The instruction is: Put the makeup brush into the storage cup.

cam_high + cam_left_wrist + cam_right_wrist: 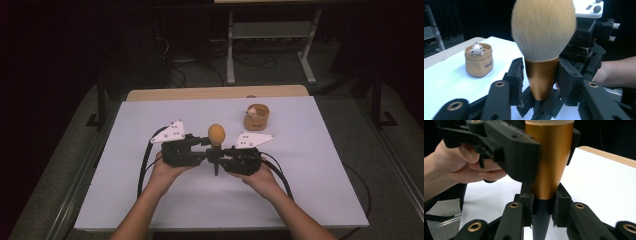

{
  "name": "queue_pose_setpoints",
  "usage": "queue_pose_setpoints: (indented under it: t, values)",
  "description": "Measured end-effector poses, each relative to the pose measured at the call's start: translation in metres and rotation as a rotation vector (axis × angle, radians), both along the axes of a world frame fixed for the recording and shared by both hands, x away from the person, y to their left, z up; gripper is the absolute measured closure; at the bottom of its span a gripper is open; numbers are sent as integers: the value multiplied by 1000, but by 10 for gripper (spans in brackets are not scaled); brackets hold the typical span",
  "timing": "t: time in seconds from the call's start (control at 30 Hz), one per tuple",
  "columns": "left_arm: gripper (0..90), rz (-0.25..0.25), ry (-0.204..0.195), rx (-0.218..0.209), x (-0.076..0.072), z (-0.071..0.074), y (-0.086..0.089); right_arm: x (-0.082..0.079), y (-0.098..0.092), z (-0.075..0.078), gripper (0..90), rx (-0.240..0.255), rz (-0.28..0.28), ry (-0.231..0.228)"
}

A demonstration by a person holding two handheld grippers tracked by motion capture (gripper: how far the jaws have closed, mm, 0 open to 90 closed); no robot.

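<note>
A makeup brush (216,134) with a tan bristle head (543,27), a gold ferrule (549,157) and a black handle (541,220) stands upright above the white table top (150,200). My left gripper (541,75) is shut on the gold ferrule, one jaw on each side. Just below it, my right gripper (542,207) is shut on the black handle. In the high view the left gripper (211,143) and right gripper (219,153) meet at the brush from opposite sides, near the table's middle.
A small tan pouch (256,119) with a little white toy figure (477,48) in it stands at the back right of the table. Black cables (145,165) loop from both grippers toward the front edge. A wooden strip (215,93) borders the far side.
</note>
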State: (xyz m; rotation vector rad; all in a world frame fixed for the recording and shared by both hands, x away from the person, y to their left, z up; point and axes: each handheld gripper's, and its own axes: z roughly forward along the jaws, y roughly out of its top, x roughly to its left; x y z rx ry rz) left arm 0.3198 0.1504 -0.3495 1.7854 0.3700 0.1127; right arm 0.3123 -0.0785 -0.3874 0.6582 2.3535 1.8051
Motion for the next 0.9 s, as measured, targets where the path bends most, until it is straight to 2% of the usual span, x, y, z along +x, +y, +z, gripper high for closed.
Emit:
queue_pose_setpoints:
  t: [0.2,0.33,0.53,0.63,0.83,0.9]
  values:
    - [450,1,8,3,0,2,6,2,-3,0,731,-2,-12,5]
    - [340,38,-5,6,-4,1,11,2,-5,1,731,-7,-21,2]
    - [243,54,0,15,-8,0,21,4,-9,2,731,-11,-37,-2]
    - [194,83,-15,15,-13,-3,31,4,-9,2,731,-15,-38,-4]
    - [133,110,-20,-2,-22,-8,46,5,-8,1,731,-22,-35,-6]
    - [131,114,-36,-4,-25,-9,50,4,-8,1,731,-22,-36,-8]
